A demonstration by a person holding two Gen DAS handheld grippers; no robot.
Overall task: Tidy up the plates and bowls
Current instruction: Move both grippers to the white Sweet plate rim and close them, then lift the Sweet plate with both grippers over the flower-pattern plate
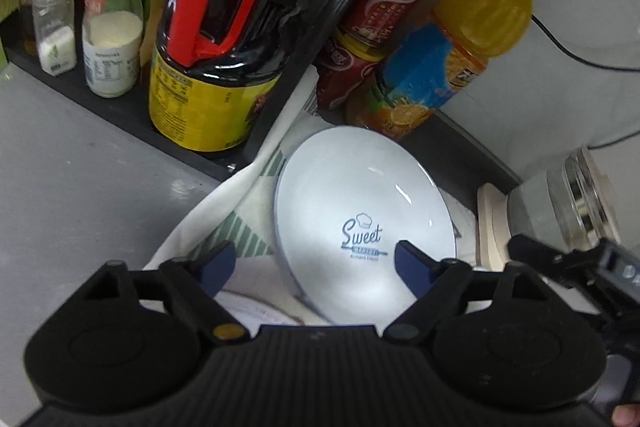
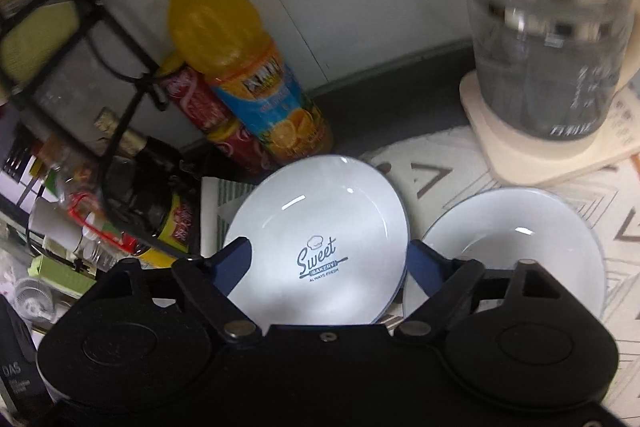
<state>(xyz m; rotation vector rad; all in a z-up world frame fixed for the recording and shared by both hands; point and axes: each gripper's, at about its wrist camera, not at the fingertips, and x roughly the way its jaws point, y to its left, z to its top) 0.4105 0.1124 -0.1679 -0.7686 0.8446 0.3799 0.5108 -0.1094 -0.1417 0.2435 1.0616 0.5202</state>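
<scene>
Left wrist view looks down on a white plate (image 1: 352,211) printed "Sweet", lying on a patterned cloth (image 1: 224,211) on the grey worktop (image 1: 80,163). The left hand-held gripper (image 1: 316,263) hangs above it with its blue-padded fingers (image 1: 220,261) spread, one to the plate's left over the cloth, the other over the plate's right side; neither presses on it. Behind stand a dark sauce jug (image 1: 212,83) with a red handle and an orange juice bottle (image 1: 452,55). Right wrist view shows the right hand-held gripper (image 2: 332,263) likewise spread, its fingers astride the same plate without gripping. A white bowl (image 2: 516,247) sits just beside the plate, near a glass kettle (image 2: 552,59).
</scene>
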